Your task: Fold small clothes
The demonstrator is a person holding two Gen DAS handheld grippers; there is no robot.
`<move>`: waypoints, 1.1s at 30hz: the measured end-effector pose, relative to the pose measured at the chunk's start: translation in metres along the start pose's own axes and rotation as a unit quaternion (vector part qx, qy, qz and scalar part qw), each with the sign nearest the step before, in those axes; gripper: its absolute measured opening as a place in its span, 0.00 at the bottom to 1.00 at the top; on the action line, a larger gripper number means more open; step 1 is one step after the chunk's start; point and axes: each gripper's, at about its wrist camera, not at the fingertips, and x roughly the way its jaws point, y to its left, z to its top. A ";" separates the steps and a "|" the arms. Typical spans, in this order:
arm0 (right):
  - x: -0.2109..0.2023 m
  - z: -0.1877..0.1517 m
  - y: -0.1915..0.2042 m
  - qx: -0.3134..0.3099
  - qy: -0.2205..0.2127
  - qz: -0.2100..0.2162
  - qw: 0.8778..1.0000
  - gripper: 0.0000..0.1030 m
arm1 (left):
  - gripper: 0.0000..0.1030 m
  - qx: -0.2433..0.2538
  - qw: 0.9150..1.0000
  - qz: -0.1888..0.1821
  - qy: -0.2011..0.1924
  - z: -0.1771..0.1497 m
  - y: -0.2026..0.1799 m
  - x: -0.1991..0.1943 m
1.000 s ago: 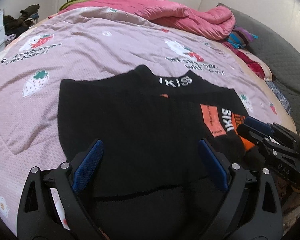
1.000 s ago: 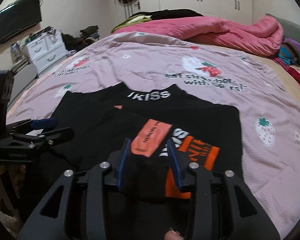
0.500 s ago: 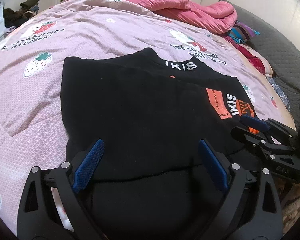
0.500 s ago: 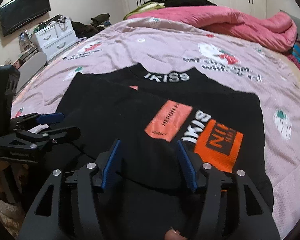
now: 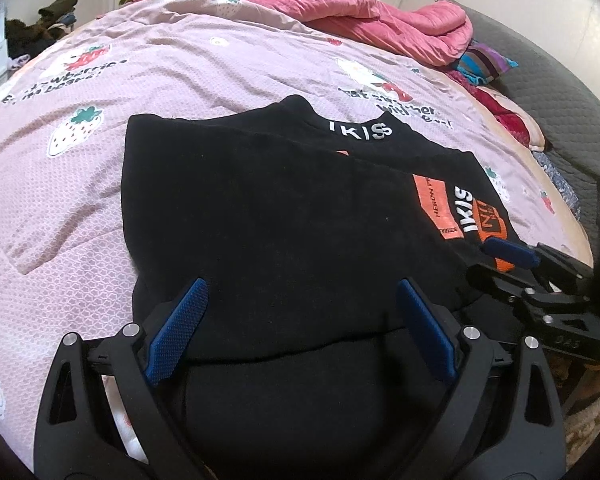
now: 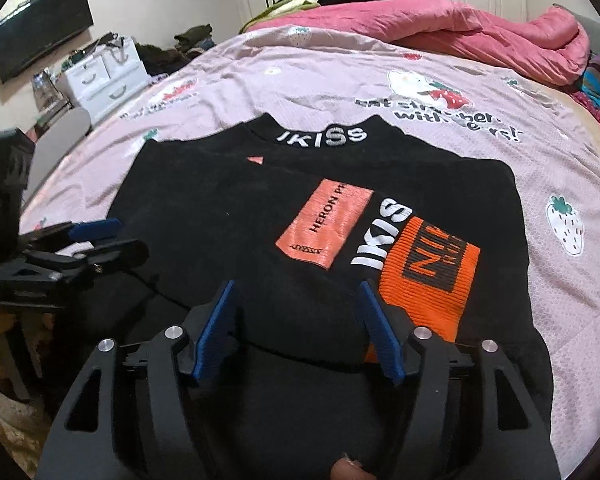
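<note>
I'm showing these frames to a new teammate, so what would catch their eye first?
The black top lying folded on the lilac strawberry-print bedspread, with its white IKISS collar lettering at the far edge and an orange patch beside an orange ribbed cuff on the near right. Both the left gripper and right gripper hang open over its near hem. A crumpled pink duvet is heaped at the far end.

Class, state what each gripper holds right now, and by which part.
Nothing: the left gripper and right gripper are both open above the black sweater.
</note>
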 end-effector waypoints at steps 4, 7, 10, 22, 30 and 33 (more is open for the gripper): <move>-0.005 -0.001 -0.001 0.002 -0.008 -0.012 1.000 0.70 | 0.86 0.006 1.000 0.006 0.000 -0.001 -0.004 0.000; -0.008 -0.001 -0.005 0.012 -0.012 -0.012 1.000 0.70 | 0.86 0.007 1.000 0.007 0.001 -0.001 -0.004 0.000; -0.010 -0.001 -0.009 0.019 -0.016 -0.014 1.000 0.71 | 0.86 0.007 1.000 0.007 0.001 -0.001 -0.004 0.000; -0.018 0.000 -0.017 0.037 -0.030 -0.021 0.999 0.86 | 0.86 0.002 1.000 0.003 -0.003 0.000 -0.004 -0.005; -0.025 0.001 -0.025 0.053 -0.041 -0.023 0.998 0.91 | 0.90 -0.003 1.000 0.003 -0.013 -0.001 -0.005 -0.013; -0.027 0.001 -0.026 0.053 -0.043 -0.025 0.997 0.92 | 0.91 -0.005 1.000 0.008 -0.019 0.000 -0.005 -0.017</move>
